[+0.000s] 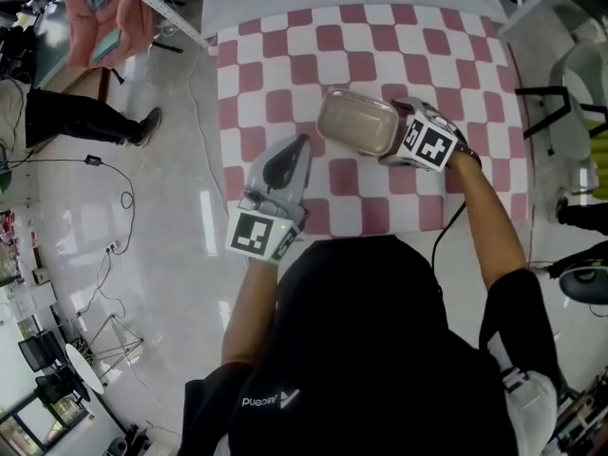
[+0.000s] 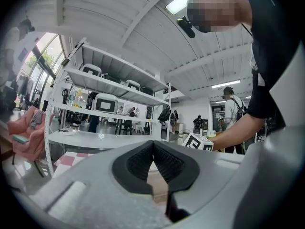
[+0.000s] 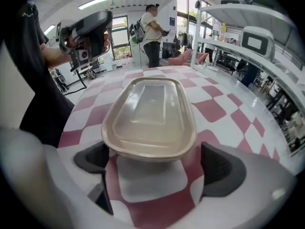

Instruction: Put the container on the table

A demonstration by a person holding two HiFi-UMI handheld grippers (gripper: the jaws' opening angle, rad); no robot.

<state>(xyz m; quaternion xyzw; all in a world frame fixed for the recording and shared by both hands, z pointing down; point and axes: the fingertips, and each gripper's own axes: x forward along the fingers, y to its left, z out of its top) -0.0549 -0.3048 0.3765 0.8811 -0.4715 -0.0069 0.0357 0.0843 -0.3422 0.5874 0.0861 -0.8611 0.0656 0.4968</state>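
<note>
A beige oval container with a clear lid (image 1: 357, 122) (image 3: 150, 113) rests on the pink-and-white checked table (image 1: 380, 36) (image 3: 214, 109). My right gripper (image 1: 392, 137) (image 3: 152, 163) is at the container's right end, open, its dark pads wide apart on either side of the near rim and not touching it. My left gripper (image 1: 302, 142) (image 2: 153, 149) is held near the table's front left, just left of the container, with its pads closed together and nothing between them. It also shows raised in the right gripper view as the left gripper (image 3: 88, 30).
White shelving (image 2: 105, 140) stands beyond the table's far edge. A pink chair (image 1: 104, 17) and a bystander's legs (image 1: 85, 122) are on the glossy floor to the left, with cables (image 1: 114, 198) trailing. A chair (image 1: 570, 93) stands on the right.
</note>
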